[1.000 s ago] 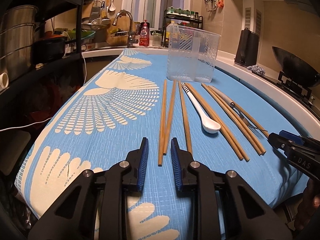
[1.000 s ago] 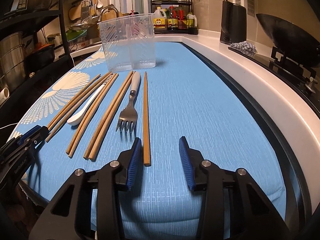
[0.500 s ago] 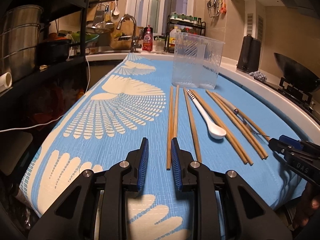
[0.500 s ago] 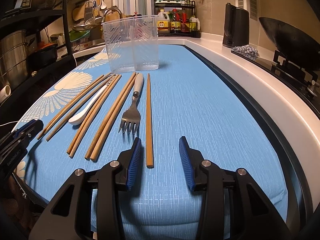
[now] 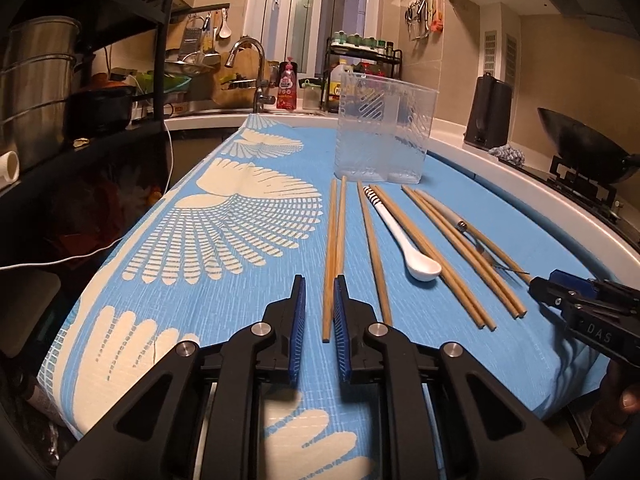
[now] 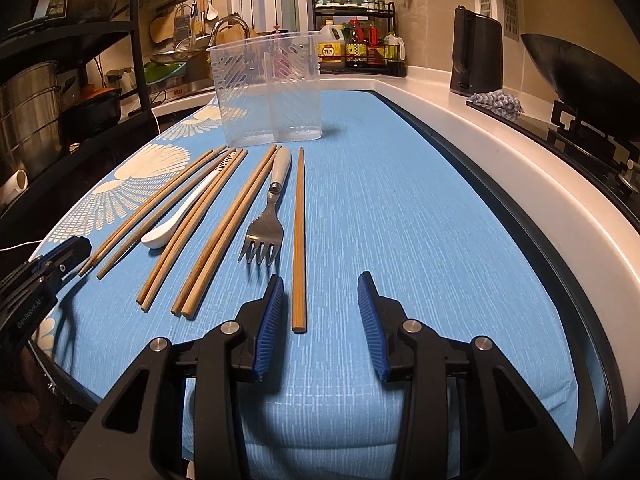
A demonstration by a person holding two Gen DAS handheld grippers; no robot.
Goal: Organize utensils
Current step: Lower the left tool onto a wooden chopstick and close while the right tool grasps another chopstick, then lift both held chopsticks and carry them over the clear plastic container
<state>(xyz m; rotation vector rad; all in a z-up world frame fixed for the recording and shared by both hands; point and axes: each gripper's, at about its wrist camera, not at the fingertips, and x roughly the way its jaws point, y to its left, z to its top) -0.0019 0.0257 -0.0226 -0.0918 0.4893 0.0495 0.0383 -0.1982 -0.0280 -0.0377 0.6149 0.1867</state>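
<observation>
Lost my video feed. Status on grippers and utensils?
Left gripper open, straddling a chopstick tip. Right gripper open, lone chopstick tip between fingers. Spoon, fork on cloth; holder empty. Path clear.

Left tongs [image 5: 319,312] stand over the tabletop [image 5: 224,240] with a narrow gap between the blue pads [image 5: 298,340]; the near end of a chopstick pair [image 5: 334,252] lies in that gap, contact not determinable. To its right: single chopstick [image 5: 374,256], white spoon [image 5: 404,244], further chopsticks [image 5: 460,252], fork [image 5: 476,240] partly hidden. Clear holder [image 5: 384,132] stands upright beyond them. Right tongs [image 5: 576,300] enter at right edge.
</observation>
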